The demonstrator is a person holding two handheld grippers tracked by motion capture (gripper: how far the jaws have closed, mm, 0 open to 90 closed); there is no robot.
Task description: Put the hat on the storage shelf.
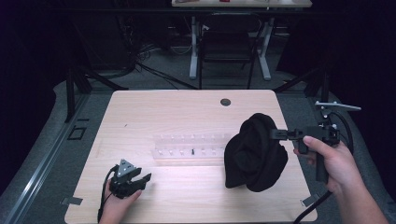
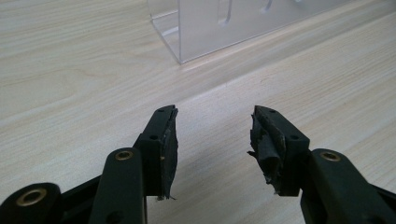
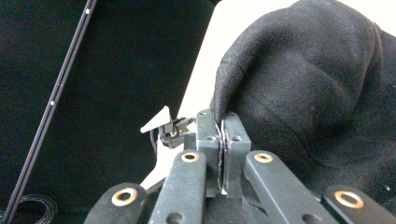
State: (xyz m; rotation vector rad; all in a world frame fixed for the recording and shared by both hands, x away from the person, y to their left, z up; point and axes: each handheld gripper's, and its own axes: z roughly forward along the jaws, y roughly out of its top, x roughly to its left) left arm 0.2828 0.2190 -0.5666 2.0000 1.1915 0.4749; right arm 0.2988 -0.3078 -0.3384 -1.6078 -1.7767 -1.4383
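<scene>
A bundle of black cloth (image 1: 254, 154) hangs over the right side of the wooden table (image 1: 163, 112), its lower end at or just above the tabletop. My right gripper (image 1: 274, 134) reaches in from the right and is shut on a fold at the cloth's upper edge. In the right gripper view the jaws (image 3: 222, 122) pinch the black cloth (image 3: 308, 84) tightly. My left gripper (image 1: 144, 179) rests low near the table's front left, held by a hand. Its jaws (image 2: 212, 116) stand open over bare wood with nothing between them.
A clear plastic rack (image 1: 191, 144) with rows of small pegs lies across the middle of the table, and its corner (image 2: 224, 23) shows ahead of the left jaws. A round cable hole (image 1: 225, 101) sits near the far edge. Desk legs and a chair stand beyond the table.
</scene>
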